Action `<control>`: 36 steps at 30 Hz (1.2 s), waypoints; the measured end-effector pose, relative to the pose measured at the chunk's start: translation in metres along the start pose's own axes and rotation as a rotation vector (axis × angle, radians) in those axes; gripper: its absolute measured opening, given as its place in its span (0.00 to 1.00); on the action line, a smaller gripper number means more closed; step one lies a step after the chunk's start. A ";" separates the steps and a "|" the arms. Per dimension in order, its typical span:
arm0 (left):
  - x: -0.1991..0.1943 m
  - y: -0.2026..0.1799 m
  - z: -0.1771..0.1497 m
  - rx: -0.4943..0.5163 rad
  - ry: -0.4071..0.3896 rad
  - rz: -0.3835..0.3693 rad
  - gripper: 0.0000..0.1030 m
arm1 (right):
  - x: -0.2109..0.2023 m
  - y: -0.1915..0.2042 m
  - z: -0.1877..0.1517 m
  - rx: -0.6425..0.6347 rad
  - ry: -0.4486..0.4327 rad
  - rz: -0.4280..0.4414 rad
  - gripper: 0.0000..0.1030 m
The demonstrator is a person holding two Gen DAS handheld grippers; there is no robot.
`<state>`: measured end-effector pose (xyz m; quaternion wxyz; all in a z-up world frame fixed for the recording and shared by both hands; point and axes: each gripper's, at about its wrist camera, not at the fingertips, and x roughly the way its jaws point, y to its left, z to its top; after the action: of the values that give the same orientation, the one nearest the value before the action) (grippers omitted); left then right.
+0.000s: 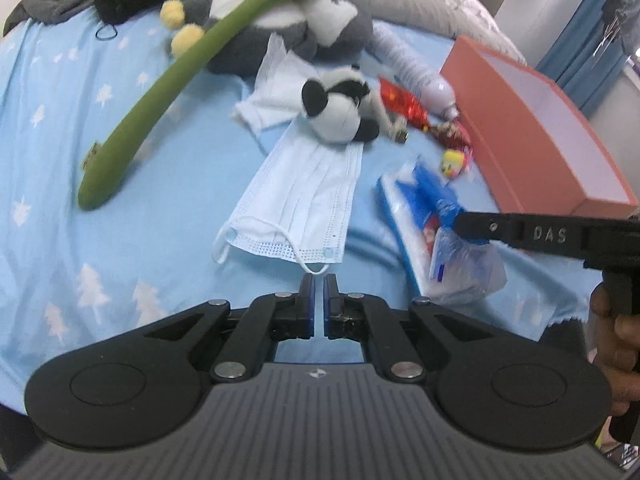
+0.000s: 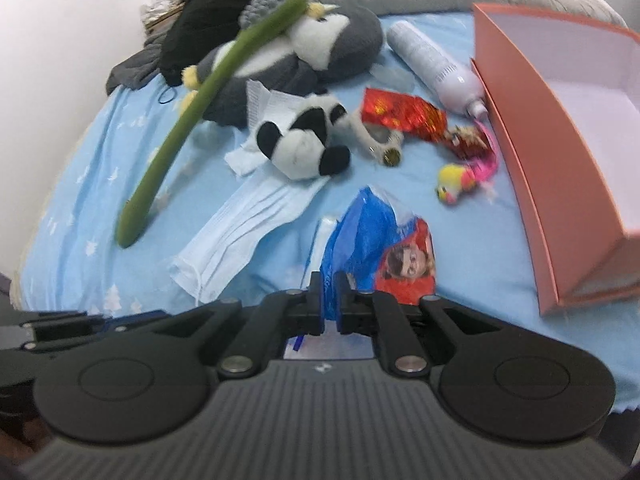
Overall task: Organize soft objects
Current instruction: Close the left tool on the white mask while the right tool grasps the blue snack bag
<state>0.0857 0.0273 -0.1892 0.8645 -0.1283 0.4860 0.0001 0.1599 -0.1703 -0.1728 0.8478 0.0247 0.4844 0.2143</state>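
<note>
Left wrist view: left tool (image 1: 319,289) with jaws together and empty above the pale blue tree-print bed sheet (image 1: 60,152), pleated blue face mask (image 1: 298,204) just ahead, right tool (image 1: 464,222) entering from the right edge, pinching the crinkled blue plastic packet (image 1: 432,216); right wrist view: right tool (image 2: 329,286) clamped on that packet (image 2: 372,236), its near end hidden behind the fingers, black-and-white panda plush (image 2: 302,142) blurred beyond, open orange cardboard box (image 2: 532,152) cut off at right.

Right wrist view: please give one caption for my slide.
Right hand-held gripper shut on a blue plastic packet beside an open pink box.

Bedroom: bedsheet (image 1: 120,240), plush toys (image 1: 340,112)
</note>
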 end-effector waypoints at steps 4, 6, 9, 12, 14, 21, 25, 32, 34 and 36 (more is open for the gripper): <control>-0.004 -0.002 0.007 0.035 -0.009 -0.008 0.10 | 0.002 -0.009 -0.001 0.068 0.006 0.003 0.27; -0.007 -0.006 0.015 0.058 -0.029 -0.024 0.48 | 0.002 -0.011 0.001 0.074 -0.006 -0.001 0.41; -0.002 -0.011 0.028 0.097 -0.073 -0.013 0.67 | 0.004 -0.014 0.004 0.083 -0.017 0.012 0.46; 0.021 -0.014 0.044 0.130 -0.047 0.006 0.69 | 0.012 -0.015 0.008 0.074 -0.008 0.008 0.46; 0.040 -0.013 0.053 0.145 -0.016 0.014 0.71 | 0.020 -0.017 0.010 0.080 0.005 0.008 0.46; 0.099 -0.007 0.073 0.196 0.052 0.047 0.72 | 0.039 -0.027 0.014 0.084 0.034 0.017 0.46; 0.120 -0.003 0.077 0.200 0.087 0.062 0.72 | 0.051 -0.030 0.017 0.083 0.059 0.033 0.45; 0.128 0.005 0.079 0.164 0.081 0.075 0.41 | 0.068 -0.026 0.017 0.043 0.093 0.024 0.28; 0.127 0.008 0.080 0.148 0.079 0.077 0.27 | 0.068 -0.026 0.018 0.035 0.091 0.022 0.22; 0.124 0.010 0.081 0.126 0.076 0.072 0.10 | 0.068 -0.026 0.020 0.033 0.087 0.021 0.15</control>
<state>0.2179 0.0397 -0.2560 0.8512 -0.0558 0.5218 -0.0042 0.2152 -0.1639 -0.2233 0.8230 0.0347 0.5241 0.2161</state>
